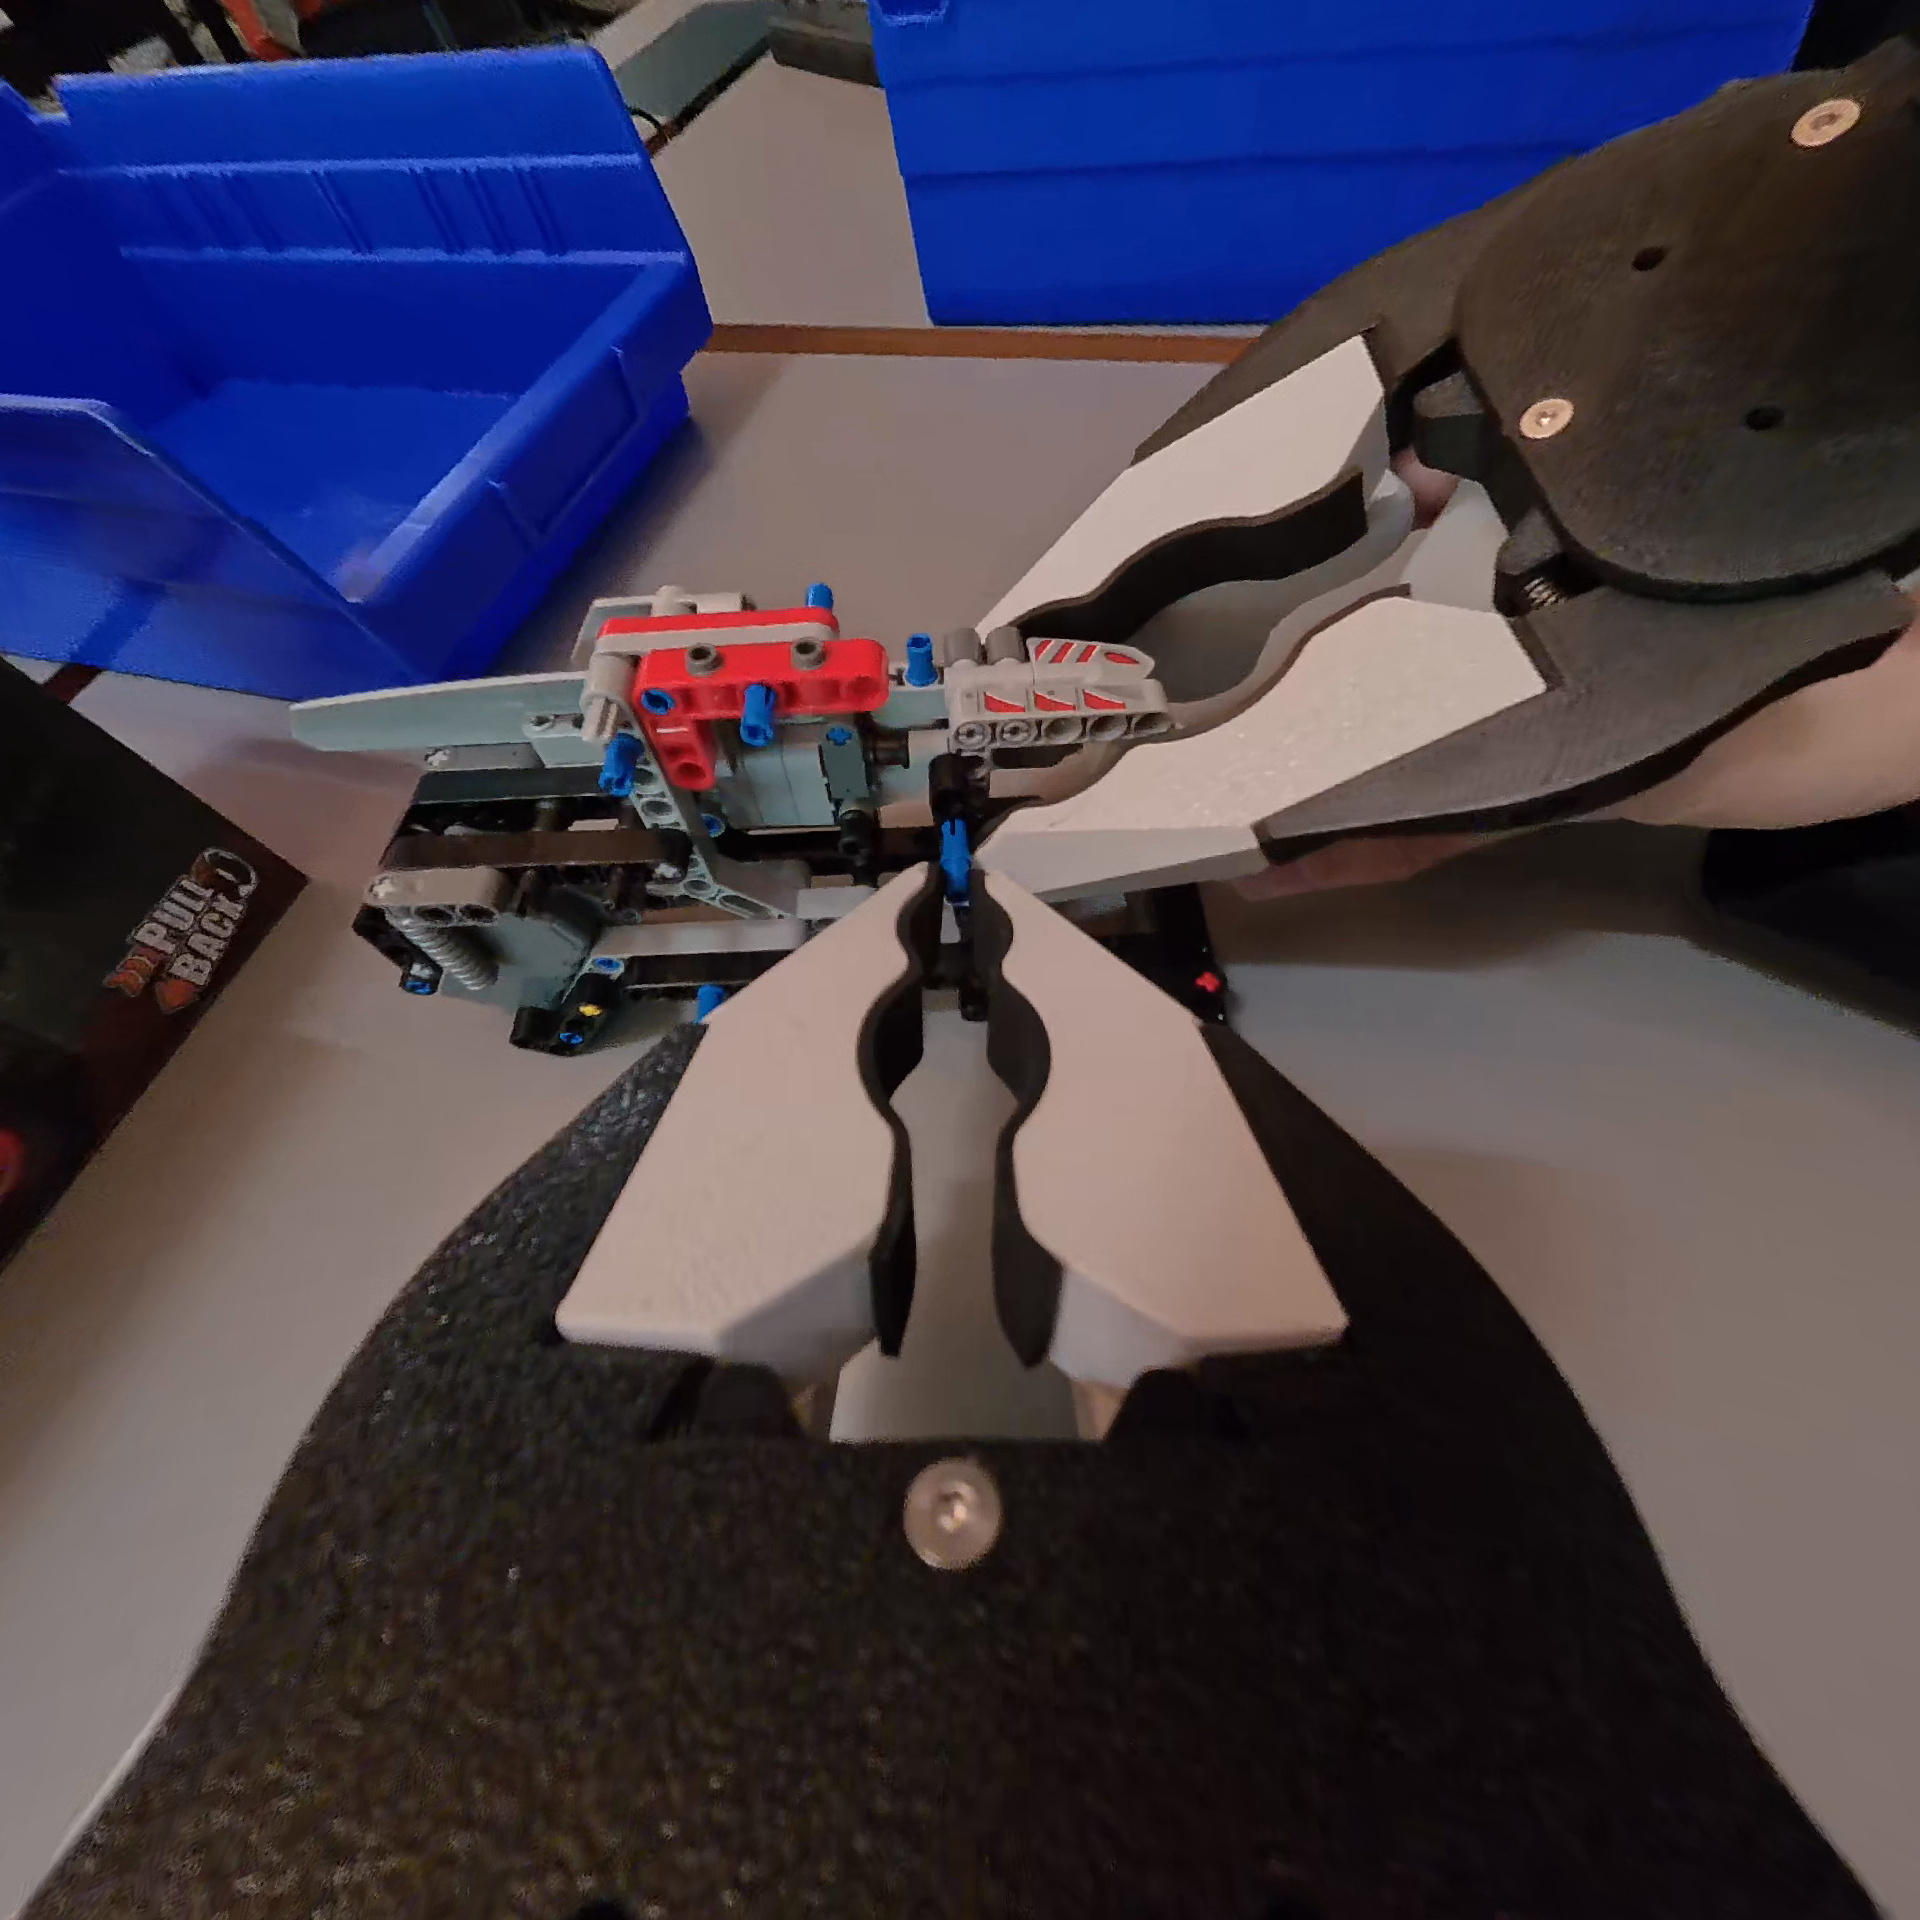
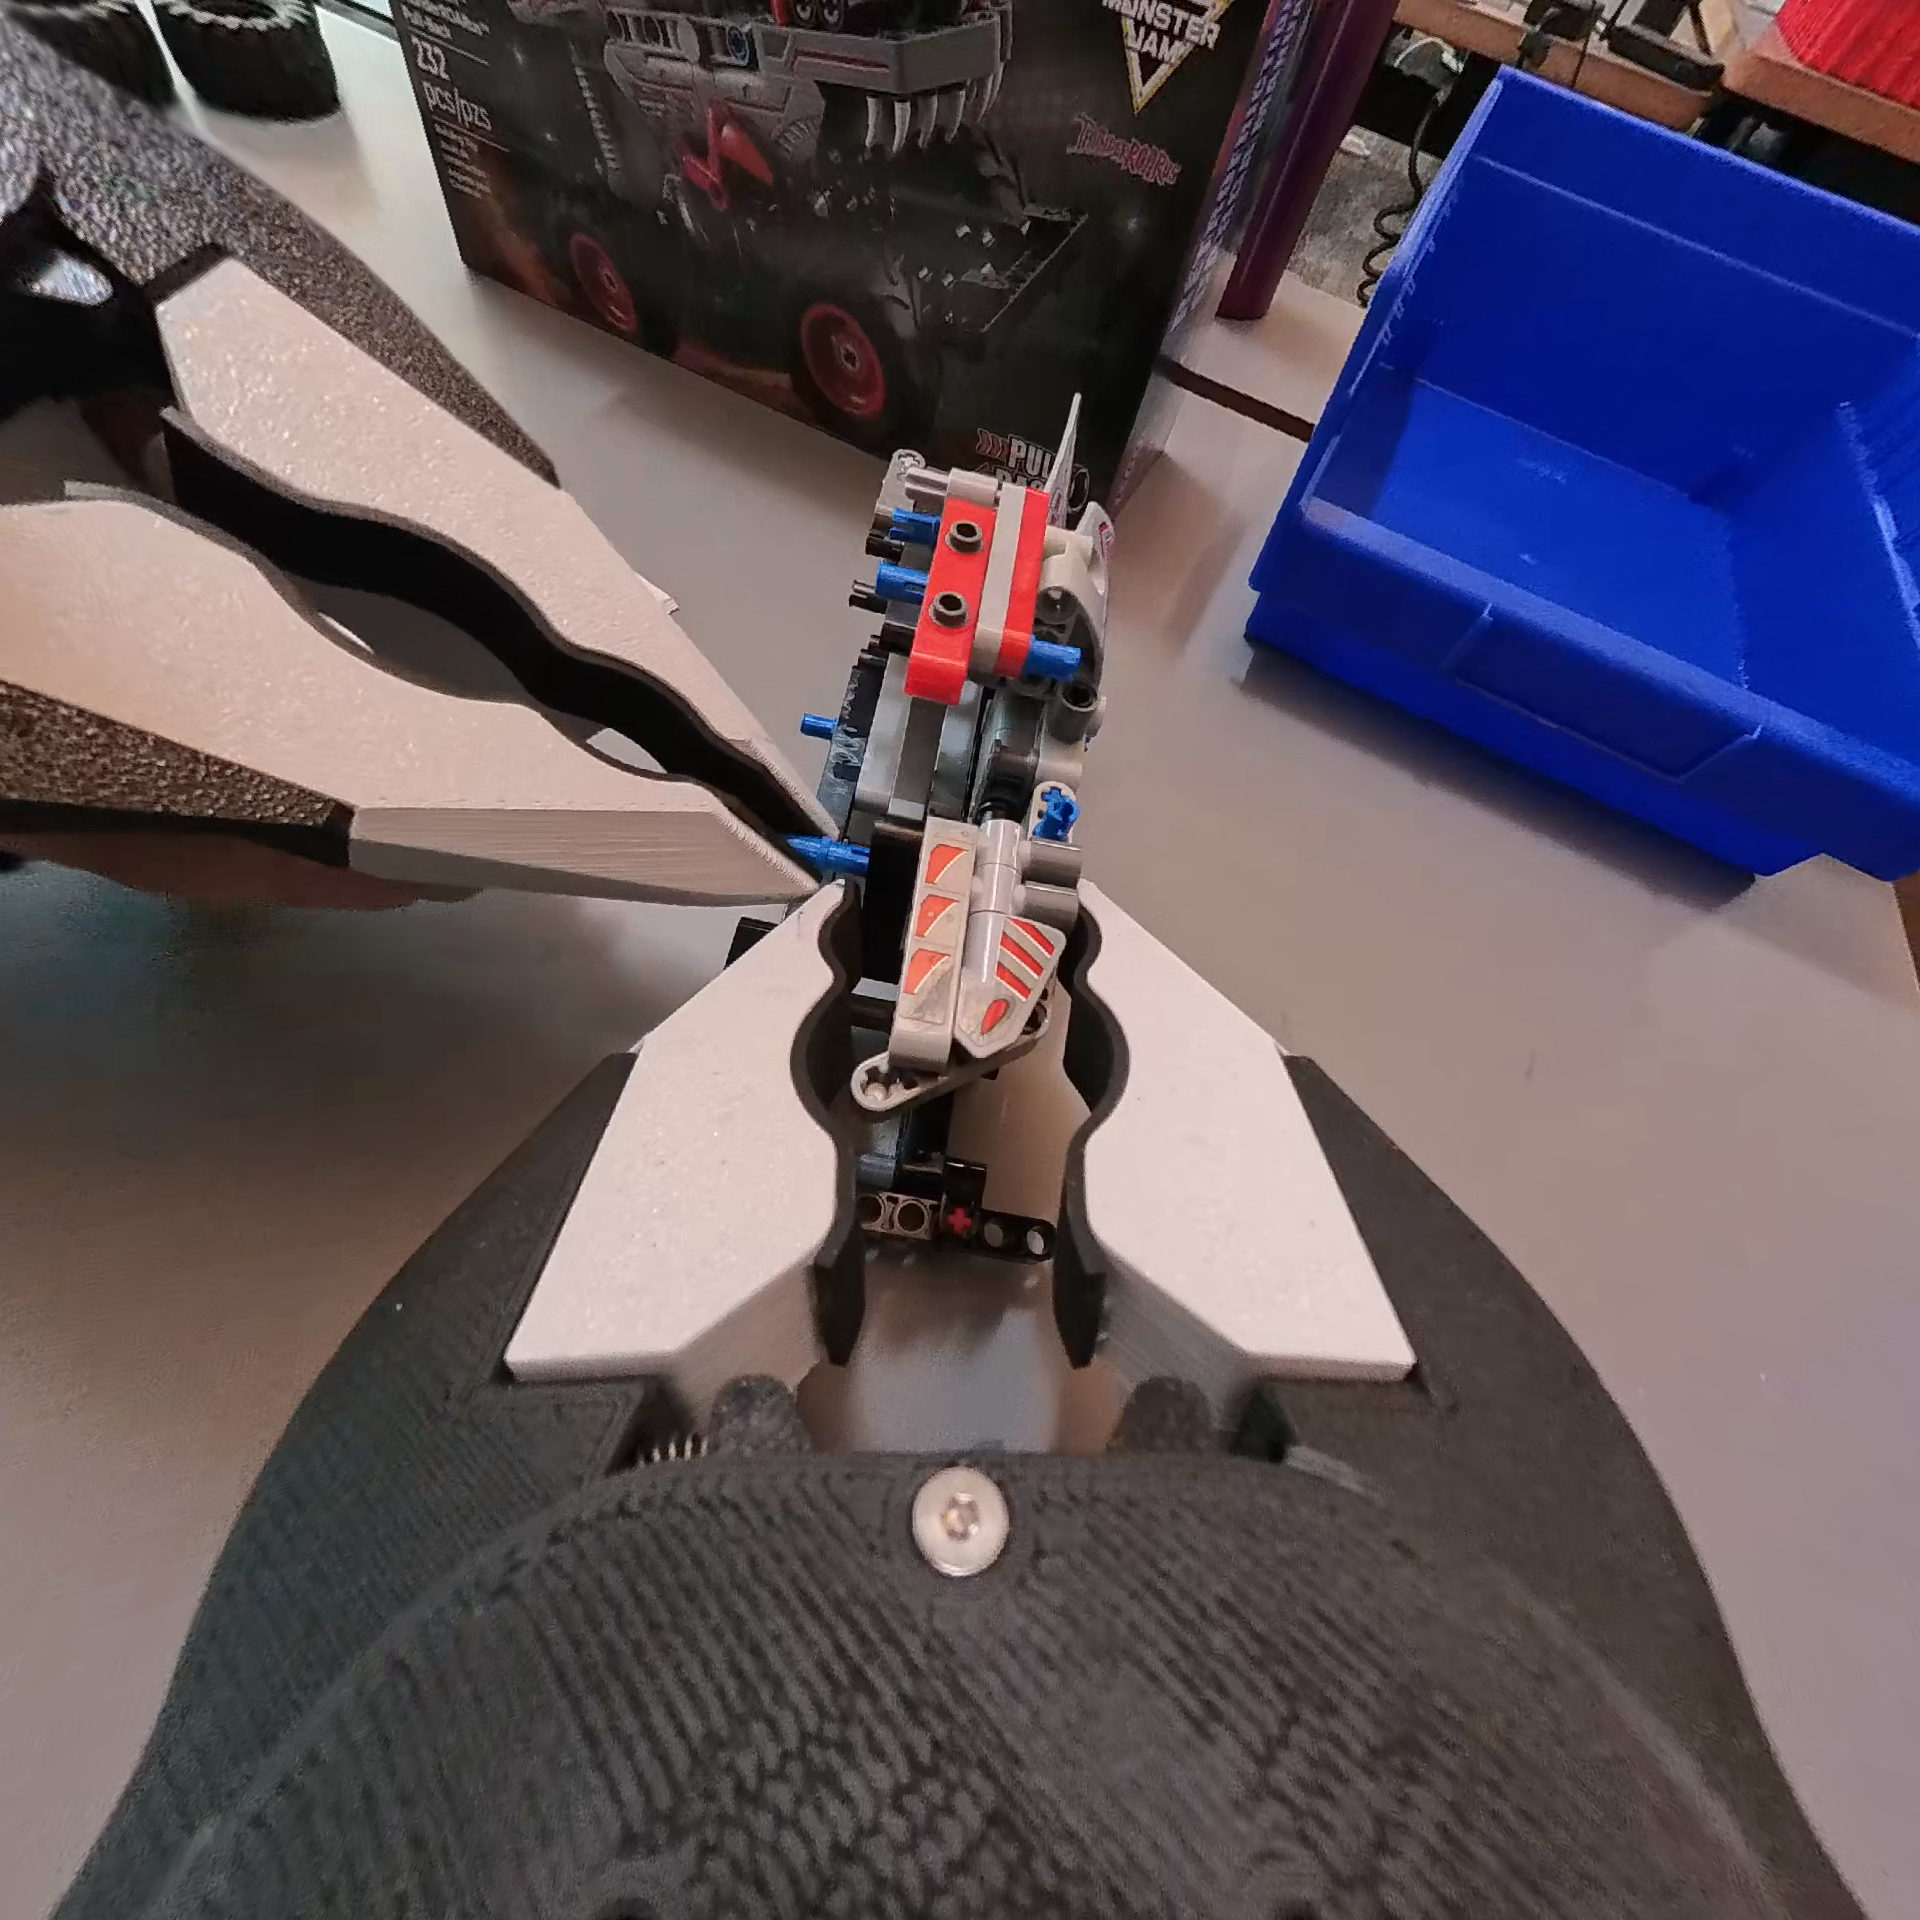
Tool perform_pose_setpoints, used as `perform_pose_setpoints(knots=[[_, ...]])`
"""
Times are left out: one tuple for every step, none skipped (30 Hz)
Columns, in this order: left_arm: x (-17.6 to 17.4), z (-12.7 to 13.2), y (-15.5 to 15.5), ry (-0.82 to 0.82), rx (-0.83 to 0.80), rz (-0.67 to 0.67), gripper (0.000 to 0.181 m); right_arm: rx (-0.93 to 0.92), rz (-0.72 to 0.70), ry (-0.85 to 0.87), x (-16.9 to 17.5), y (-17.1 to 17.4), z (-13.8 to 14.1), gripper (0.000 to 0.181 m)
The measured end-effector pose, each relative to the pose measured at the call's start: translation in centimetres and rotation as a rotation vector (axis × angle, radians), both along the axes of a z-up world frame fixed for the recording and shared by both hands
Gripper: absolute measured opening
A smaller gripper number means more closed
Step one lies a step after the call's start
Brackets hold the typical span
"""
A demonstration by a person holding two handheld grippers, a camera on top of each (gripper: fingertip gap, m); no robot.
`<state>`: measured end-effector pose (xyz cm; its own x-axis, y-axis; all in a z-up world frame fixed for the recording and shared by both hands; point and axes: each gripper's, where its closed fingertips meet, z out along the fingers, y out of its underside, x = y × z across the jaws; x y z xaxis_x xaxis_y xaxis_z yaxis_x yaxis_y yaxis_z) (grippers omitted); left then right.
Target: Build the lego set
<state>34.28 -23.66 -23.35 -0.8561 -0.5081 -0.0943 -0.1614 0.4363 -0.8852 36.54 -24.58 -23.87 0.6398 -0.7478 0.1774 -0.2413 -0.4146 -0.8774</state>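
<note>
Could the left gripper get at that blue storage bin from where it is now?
Probably not yet: the left gripper looks pinched on a small blue peg of the grey, red and black lego model. The open-fronted blue plastic bin itself stands unobstructed, behind that model.

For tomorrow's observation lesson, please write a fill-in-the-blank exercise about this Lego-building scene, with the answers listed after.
1. The left claw pinches a small ____ pin on the Lego model.
2. The right claw grips the model's grey end piece with ____ stripes.
3. The storage bins on the table are ____.
4. The L-shaped beam on the model is ____.

Answers: blue; red; blue; red
</note>
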Motion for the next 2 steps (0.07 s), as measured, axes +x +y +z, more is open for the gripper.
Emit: perform_pose_setpoints(knots=[[0.04,0.01,-0.02,-0.013,-0.011,0.009,0.002,0.001,-0.001,0.001,0.00,-0.01,-0.01,0.036],[0.08,0.05,-0.05,-0.032,-0.020,0.018,0.002,0.004,-0.002,0.003,0.03,-0.04,0.00,0.036]])
